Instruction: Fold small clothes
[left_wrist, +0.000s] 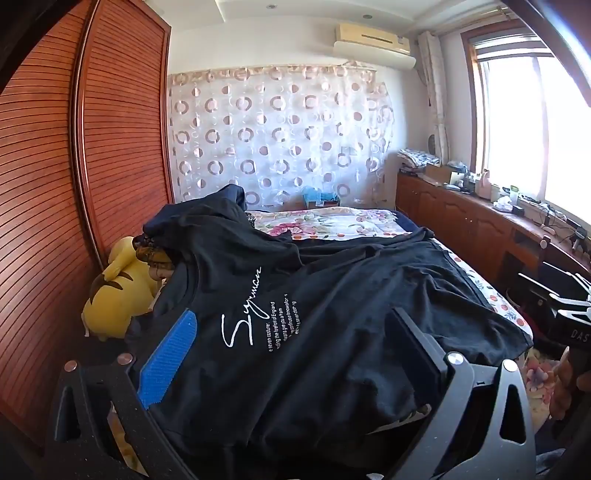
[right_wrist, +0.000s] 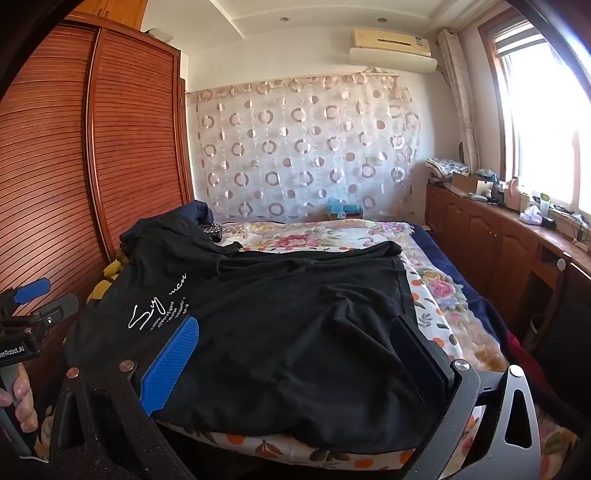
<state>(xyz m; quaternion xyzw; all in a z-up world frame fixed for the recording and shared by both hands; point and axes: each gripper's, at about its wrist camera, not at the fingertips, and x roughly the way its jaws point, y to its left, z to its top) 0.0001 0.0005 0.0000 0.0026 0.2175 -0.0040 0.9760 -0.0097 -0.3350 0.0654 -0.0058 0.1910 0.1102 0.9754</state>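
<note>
Currently we hover both grippers, left (left_wrist: 291, 354) and right (right_wrist: 295, 354), fingers spread, ungrasping; next, pinch the black T-shirt (right_wrist: 280, 317) hem at 6 o'clock

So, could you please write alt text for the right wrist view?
A black T-shirt with white lettering lies spread on a floral bedspread, between the open fingers of the right gripper. The left gripper shows at the left edge, before a wooden wardrobe.
</note>
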